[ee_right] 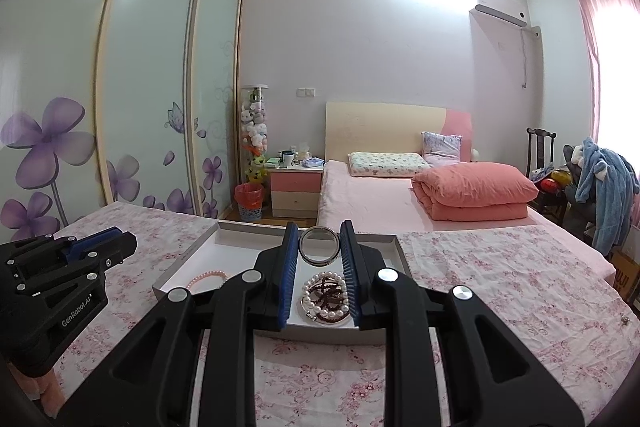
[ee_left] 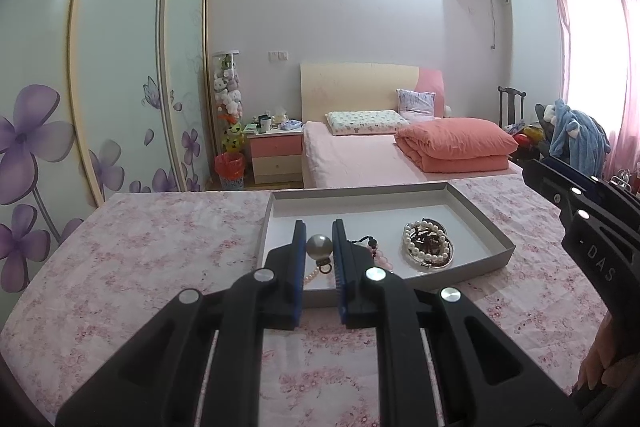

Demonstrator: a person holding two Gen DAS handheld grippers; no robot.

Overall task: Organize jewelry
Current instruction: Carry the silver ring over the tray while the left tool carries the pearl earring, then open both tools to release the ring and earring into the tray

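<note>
1. The shallow grey tray with a white floor lies on the flowered cloth of my desk. In it are a coil of white pearls wound with dark beads on a round dish, a pink bead string with a dark tassel, and a strand under my left claw.
2. My left claw is nearly pressed together, pinching a large grey pearl over the tray's near left part; small beads and a dark ring hang below it.
3. My right claw is narrowly spread, its pads against a round mirror held over the tray's far side.
4. Count: one tray, one mirror, one grey pearl, two claws.
5. Room: a bed with a folded coral quilt, two pillows, a nightstand, a flowered wardrobe, pink curtains.
</note>
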